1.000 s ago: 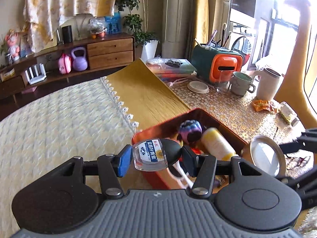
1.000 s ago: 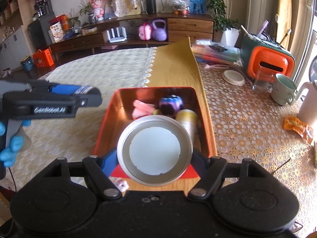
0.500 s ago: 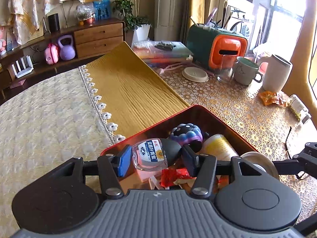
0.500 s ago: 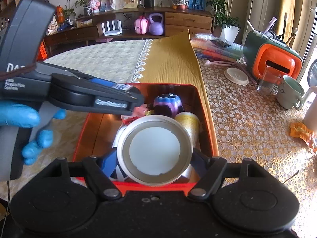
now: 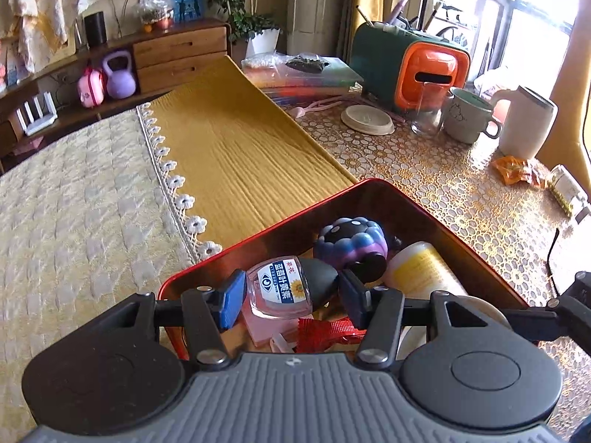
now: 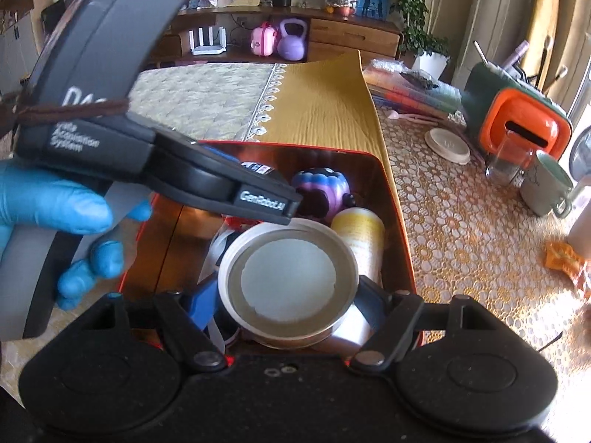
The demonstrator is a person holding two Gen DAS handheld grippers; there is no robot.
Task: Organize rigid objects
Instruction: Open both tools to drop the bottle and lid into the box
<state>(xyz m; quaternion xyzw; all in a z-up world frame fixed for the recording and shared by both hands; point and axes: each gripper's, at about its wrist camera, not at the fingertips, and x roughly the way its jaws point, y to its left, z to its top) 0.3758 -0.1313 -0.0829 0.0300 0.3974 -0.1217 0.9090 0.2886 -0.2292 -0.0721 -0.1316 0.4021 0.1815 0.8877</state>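
Over red tin: left gripper clenches small bottle, right gripper clenches round jar; purple toy, yellow tube inside.

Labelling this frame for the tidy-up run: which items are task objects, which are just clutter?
In play: small bottle in left gripper; round lid in right gripper; red tray; purple toy; yellow tube.

Lying about: mug; glass; orange-green box; snack wrapper.

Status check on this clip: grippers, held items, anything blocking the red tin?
Left gripper shut on small clear black-capped bottle. Right gripper shut on round white-lidded jar. Both over red metal tin; purple ball, yellow tube crowd it.
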